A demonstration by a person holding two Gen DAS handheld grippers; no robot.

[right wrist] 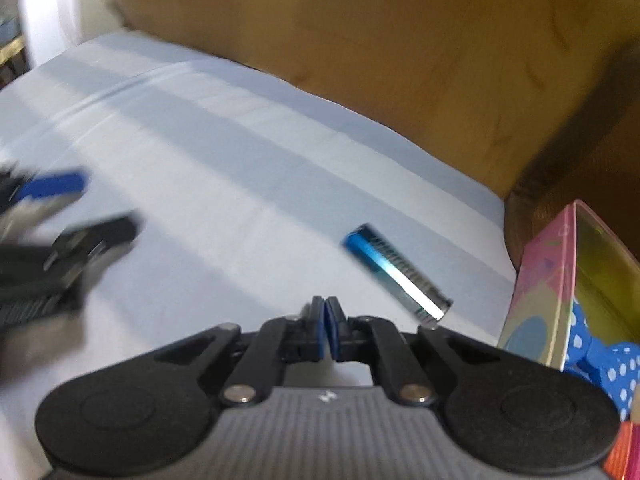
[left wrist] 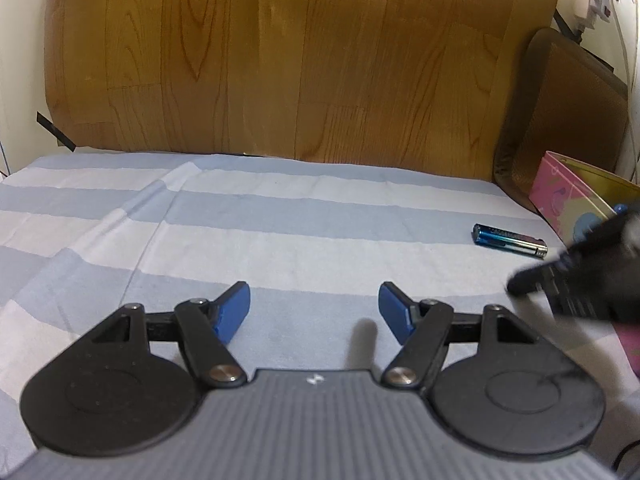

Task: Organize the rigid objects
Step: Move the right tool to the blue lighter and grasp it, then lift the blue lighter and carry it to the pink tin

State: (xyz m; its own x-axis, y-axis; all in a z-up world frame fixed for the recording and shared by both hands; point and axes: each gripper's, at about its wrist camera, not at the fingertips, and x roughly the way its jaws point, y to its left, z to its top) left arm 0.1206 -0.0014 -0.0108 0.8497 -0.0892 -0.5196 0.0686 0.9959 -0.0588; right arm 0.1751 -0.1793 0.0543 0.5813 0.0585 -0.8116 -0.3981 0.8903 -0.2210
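Trouble is most likely to come from the blue and silver cylindrical battery (right wrist: 396, 272) itself — it lies on its side on the pale blue and white striped cloth (left wrist: 240, 216), free to roll if a finger clips it. It rests just beside the open pink patterned box (right wrist: 556, 280), near its front corner, and nothing holds it. The right gripper (right wrist: 326, 320) has its blue pads pressed together with nothing between them, hovering close to the battery's silver end; jaws this closed would nudge it rather than take it. The left gripper (left wrist: 314, 312) stands open and empty over bare cloth, well apart from the battery. The right wrist view is smeared, so the blue dotted object (right wrist: 600, 356) inside the box may be a soft toy — hard to say.
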